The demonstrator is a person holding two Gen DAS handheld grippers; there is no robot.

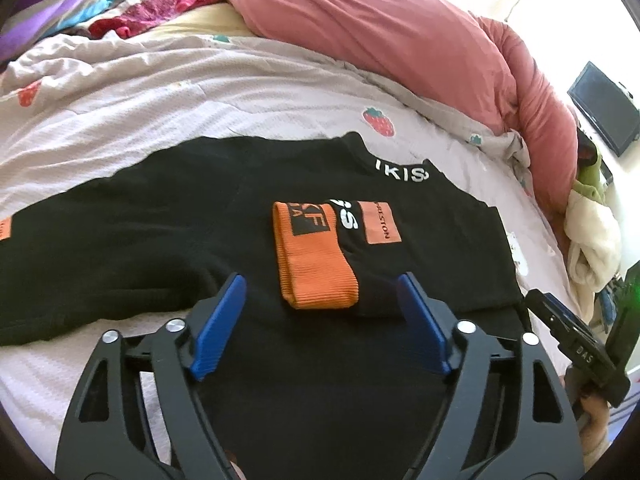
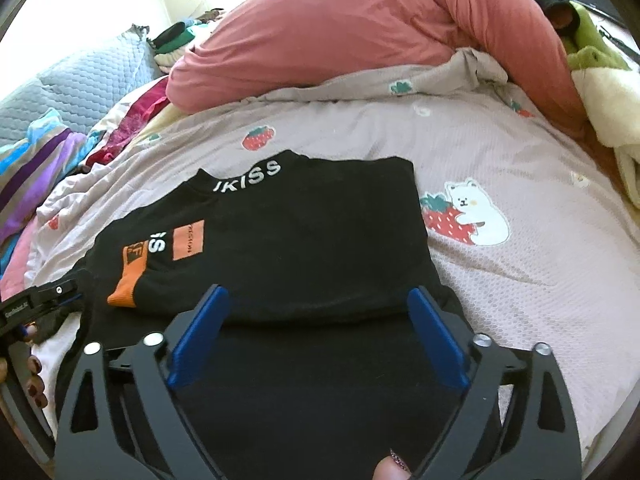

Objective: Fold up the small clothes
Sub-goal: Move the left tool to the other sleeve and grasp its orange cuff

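A black sweater lies flat on the bed, with white letters on its collar. One sleeve is folded across the chest, its orange cuff lying on top. My left gripper hovers open over the sweater's near part, its blue pads either side of the cuff's end and not touching it. Further right, my right gripper stands open over the near edge of the folded body, with nothing between its fingers. Each gripper shows at the edge of the other's view, held by a hand.
The sweater rests on a pale strawberry-print sheet. A bulky pink duvet lies behind it. Striped colourful bedding is at the far left, a white and green bundle and a dark screen at the right.
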